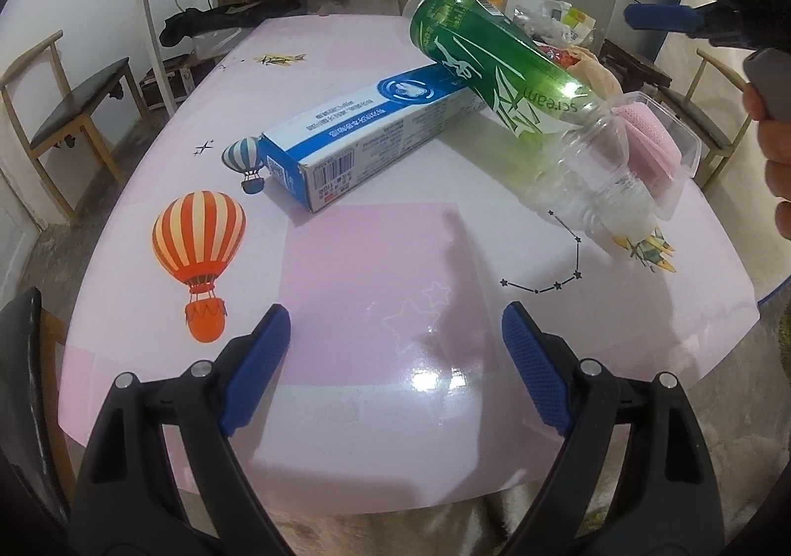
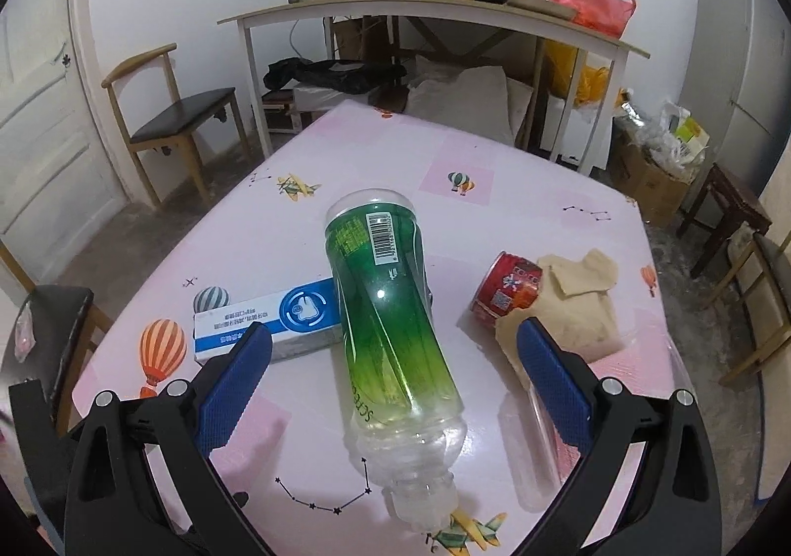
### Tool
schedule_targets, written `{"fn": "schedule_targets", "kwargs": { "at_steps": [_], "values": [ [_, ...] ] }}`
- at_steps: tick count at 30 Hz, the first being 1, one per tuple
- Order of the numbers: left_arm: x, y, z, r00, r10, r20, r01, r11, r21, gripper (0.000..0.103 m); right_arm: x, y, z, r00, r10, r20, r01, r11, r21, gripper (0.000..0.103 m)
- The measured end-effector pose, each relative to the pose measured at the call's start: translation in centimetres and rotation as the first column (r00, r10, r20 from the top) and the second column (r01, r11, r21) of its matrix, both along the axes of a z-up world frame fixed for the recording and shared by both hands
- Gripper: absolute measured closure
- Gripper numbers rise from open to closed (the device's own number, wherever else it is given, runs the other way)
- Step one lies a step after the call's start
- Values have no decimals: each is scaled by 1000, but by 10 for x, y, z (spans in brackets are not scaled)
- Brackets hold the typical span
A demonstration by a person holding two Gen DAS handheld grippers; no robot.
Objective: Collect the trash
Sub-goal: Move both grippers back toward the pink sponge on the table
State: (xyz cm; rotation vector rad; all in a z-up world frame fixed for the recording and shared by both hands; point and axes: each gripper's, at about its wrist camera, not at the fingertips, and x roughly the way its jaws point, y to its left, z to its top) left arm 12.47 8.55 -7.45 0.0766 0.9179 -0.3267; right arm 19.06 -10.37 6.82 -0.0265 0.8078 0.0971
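The bottle (image 2: 390, 343) lies on its side on the worktop (image 2: 519, 205), directly between and just ahead of the right gripper's (image 2: 395, 383) jaws, neck toward them, its base propped on the box (image 2: 269, 323) so it tilts. Those jaws stand wide with nothing in them; the pads do not touch the bottle. The step in hand looks like picking up the bottle, and a good grip would straddle the labelled middle rather than the ribbed clear neck, which tapers and may slip, and close gently, as thin plastic gives. Lifting may drag the box. Right of the jaws lie a can (image 2: 506, 291) and crumpled paper (image 2: 578, 308), near but apart from the bottle. The left gripper (image 1: 395, 373) hangs over bare worktop, jaws wide and empty, bottle and box well ahead. Whether the bottle has a cap is hard to tell; a clear tray (image 1: 672, 150) behind it is partly hidden.
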Motion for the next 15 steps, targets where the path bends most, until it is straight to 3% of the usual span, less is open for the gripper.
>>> {"fn": "schedule_targets", "kwargs": {
  "at_steps": [7, 15],
  "values": [
    [-7, -5, 4, 999, -1, 37, 2, 1000, -14, 20, -5, -19, 6, 999, -15, 30, 13, 999, 49, 7],
    [-10, -11, 11, 994, -35, 108, 48, 992, -116, 19, -42, -60, 18, 997, -75, 22, 73, 993, 90, 7]
  ]
}}
